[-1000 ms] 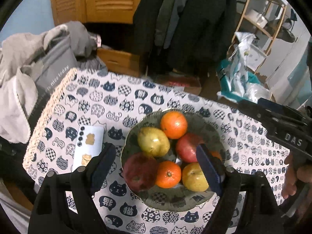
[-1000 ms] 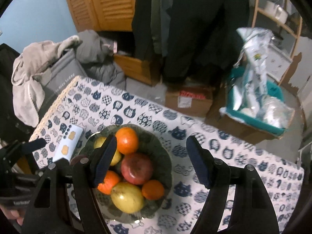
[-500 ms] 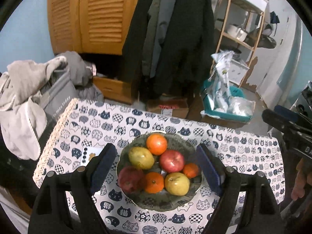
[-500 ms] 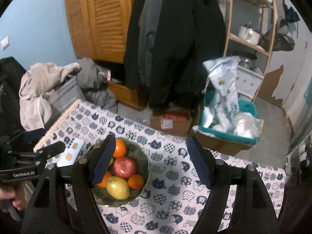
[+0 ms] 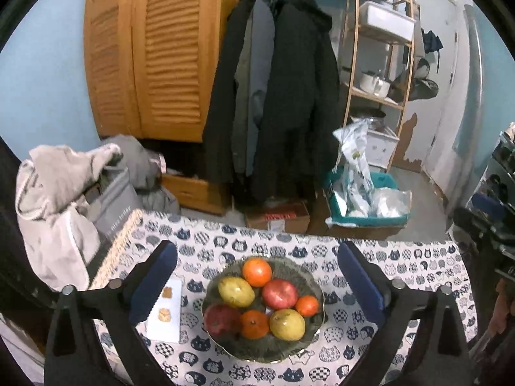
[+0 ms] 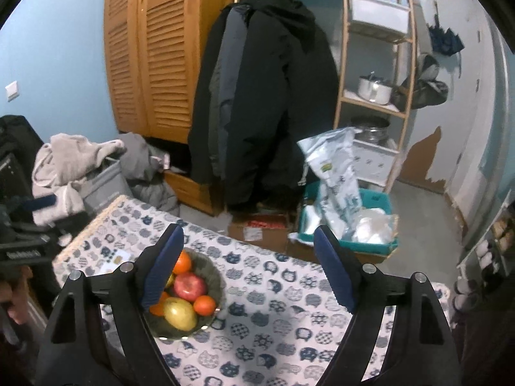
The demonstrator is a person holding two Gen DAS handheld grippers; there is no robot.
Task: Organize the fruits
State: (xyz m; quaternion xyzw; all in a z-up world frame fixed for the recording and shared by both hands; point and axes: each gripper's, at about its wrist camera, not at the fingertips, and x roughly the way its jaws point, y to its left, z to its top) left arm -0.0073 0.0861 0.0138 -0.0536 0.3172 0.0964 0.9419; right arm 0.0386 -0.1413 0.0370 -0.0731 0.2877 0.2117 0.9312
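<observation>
Both grippers are wide open and hold nothing: the left gripper (image 5: 257, 286) hangs above the tabletop (image 5: 402, 267) with the bowl (image 5: 309, 331) of fruits framed between its fingers, while the right gripper (image 6: 248, 267) has the same bowl below its left finger. Inside the bowl lie oranges, a red apple (image 5: 279, 293) and a yellow pear (image 5: 287, 324), gathered together, so I judge the sorting nearly finished. Left of the bowl a white phone (image 5: 165, 318) lies flat on the cat-pattern cloth; beyond the table edge dark coats (image 5: 289, 96) hang.
</observation>
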